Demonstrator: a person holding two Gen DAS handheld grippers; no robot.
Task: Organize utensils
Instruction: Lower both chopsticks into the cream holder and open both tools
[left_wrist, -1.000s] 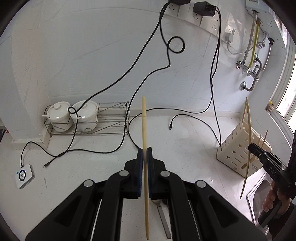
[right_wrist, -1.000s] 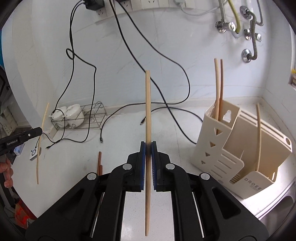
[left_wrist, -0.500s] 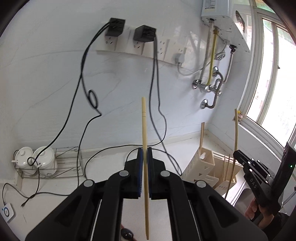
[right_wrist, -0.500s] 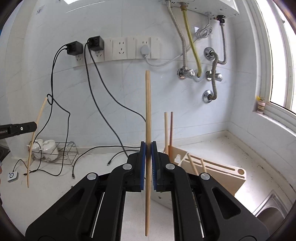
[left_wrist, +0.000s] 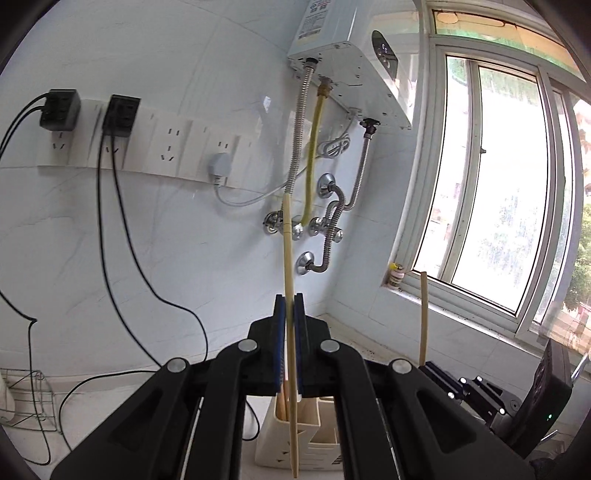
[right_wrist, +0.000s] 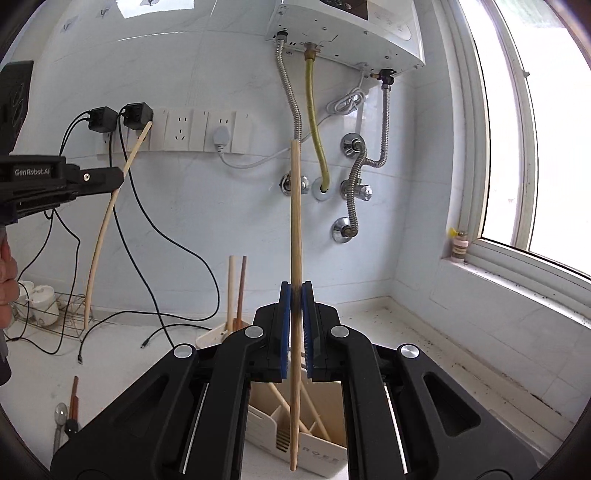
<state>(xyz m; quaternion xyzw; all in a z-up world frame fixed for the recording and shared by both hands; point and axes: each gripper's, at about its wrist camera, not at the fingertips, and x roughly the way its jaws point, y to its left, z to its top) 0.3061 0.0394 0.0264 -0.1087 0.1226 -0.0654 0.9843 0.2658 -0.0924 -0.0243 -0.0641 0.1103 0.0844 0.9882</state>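
My left gripper (left_wrist: 290, 306) is shut on a pale chopstick (left_wrist: 288, 258) that stands upright, its lower tip hanging in front of the cream utensil holder (left_wrist: 271, 443). My right gripper (right_wrist: 296, 295) is shut on a tan chopstick (right_wrist: 295, 206), also upright, above the same holder (right_wrist: 321, 458). Two chopsticks (right_wrist: 236, 288) stand in the holder's tall back slot and others lean in its front part. In the right wrist view the left gripper (right_wrist: 120, 177) shows at the left with its pale chopstick (right_wrist: 105, 229). The right gripper (left_wrist: 424, 365) shows at the lower right in the left wrist view.
A spoon (right_wrist: 60, 417) and a brown chopstick (right_wrist: 74, 395) lie on the white counter at lower left. Black cables (right_wrist: 140, 258) hang from wall sockets. A wire rack with white pots (right_wrist: 40, 306) stands at the far left. Heater pipes (right_wrist: 314, 110) and a window sill (right_wrist: 517, 266) bound the corner.
Both grippers have risen and swung to the right, from over the open counter to the corner under the water heater. The holder now sits just below both held chopsticks.
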